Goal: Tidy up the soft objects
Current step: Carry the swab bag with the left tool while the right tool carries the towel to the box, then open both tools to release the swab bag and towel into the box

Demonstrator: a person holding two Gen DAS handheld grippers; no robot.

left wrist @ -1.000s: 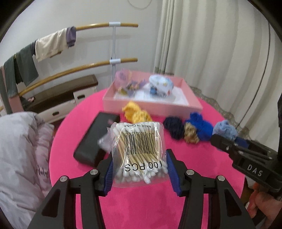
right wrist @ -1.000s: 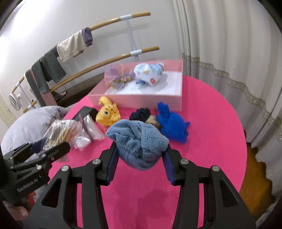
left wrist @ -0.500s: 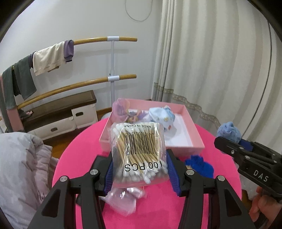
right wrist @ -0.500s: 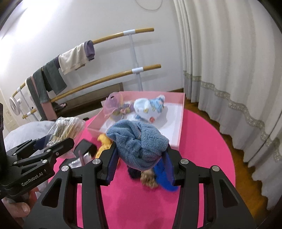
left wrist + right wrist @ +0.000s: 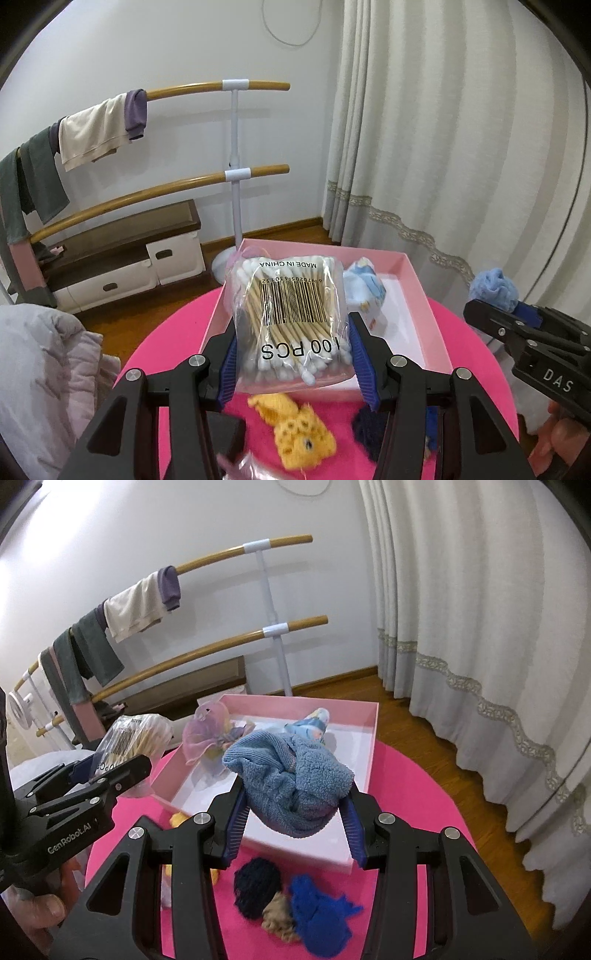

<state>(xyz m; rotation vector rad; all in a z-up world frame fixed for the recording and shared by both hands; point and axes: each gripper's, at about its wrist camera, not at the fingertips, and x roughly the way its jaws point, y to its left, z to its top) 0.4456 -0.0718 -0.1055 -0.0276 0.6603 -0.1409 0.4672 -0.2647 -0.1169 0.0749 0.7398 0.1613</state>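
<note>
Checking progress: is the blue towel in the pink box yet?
Not yet. The blue towel is bunched between the right tongs, held above the pink box.

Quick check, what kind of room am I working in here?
Probably a room in a home: floor-length curtains, clothes draped over a wooden double rail, wood floor, and a low cabinet by the wall.

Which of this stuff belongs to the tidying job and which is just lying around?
Job:
- blue towel, gripped by right gripper
- cotton swab bag, gripped by left gripper
- pink box
- yellow knit toy
- yarn bundles

Lying about:
- clothes rail
- curtain
</note>
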